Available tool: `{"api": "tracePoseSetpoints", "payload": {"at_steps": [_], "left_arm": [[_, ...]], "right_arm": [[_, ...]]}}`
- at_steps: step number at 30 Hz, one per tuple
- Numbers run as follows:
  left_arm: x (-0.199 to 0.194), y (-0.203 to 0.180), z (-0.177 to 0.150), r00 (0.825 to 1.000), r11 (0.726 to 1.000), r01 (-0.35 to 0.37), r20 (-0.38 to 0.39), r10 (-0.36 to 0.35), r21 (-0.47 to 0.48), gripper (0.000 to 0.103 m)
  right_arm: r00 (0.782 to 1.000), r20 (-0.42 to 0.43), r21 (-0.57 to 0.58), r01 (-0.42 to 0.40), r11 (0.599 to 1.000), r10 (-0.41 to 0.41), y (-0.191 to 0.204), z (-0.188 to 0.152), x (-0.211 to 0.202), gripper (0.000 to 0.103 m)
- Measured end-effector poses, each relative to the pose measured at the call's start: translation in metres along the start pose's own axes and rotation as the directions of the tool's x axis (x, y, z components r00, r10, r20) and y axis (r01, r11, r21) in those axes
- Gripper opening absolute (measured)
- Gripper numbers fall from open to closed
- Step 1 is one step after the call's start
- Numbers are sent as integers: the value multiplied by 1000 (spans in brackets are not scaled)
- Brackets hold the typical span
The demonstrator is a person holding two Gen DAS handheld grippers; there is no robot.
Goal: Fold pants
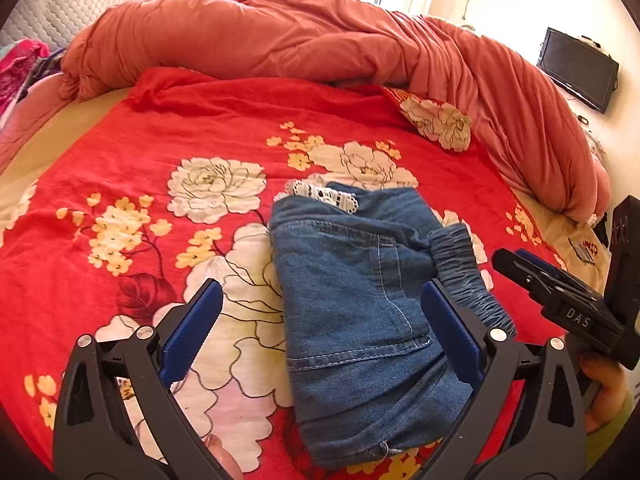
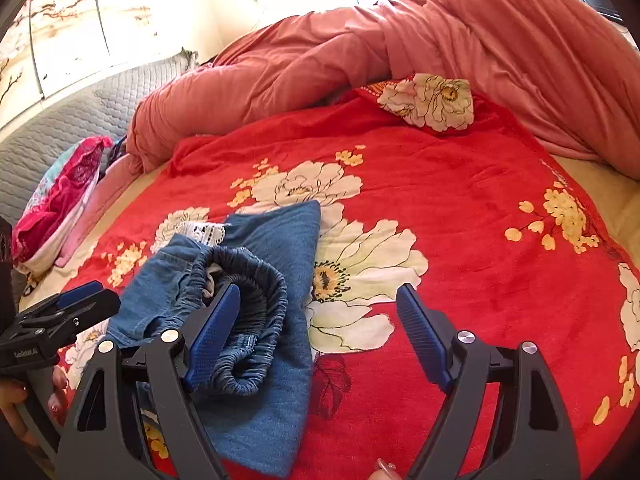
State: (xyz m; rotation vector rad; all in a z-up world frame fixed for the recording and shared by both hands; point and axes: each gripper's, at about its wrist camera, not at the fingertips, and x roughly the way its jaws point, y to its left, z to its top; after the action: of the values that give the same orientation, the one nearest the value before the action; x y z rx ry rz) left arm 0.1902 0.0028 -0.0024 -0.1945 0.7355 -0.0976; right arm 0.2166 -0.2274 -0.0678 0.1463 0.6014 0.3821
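Denim pants: folded bundle on floral blanket, left view centre | left gripper, right gripper: jaws apart, holding nothing | risk: elastic waistband, 9 o'clock of right gripper, springs fold open.

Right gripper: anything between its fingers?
Right wrist view: only bare blanket between the right gripper's open fingers; jeans lie beside its left finger.
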Motion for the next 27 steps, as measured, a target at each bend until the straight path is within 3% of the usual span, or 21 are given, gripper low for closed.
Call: {"api": "tracePoseSetpoints", "payload": {"at_steps": [5,6,7,13,27], "left_arm": [[-11,2,1,1000,1000,-11,27,11,-17,94],[-12,3,1,999,1000,-11,30,12,-21,94],[-14,4,1,999,1000,-11,33,12,-25,94],[-24,5,-2,999,999,-16,40,18,-33,94],[-63,-4,-12,995,999,-39,92,39,-11,94]], "right_arm": [[999,37,-12,10,1000,-9,4,3,-12,80],[999,42,-17,13,1000,-12,5,3,-14,93],[998,55,-24,21,999,-20,7,3,-17,98],[993,115,-38,17,999,-13,13,6,-36,98],[988,152,-78,14,997,-2,29,-2,-67,98]]}}
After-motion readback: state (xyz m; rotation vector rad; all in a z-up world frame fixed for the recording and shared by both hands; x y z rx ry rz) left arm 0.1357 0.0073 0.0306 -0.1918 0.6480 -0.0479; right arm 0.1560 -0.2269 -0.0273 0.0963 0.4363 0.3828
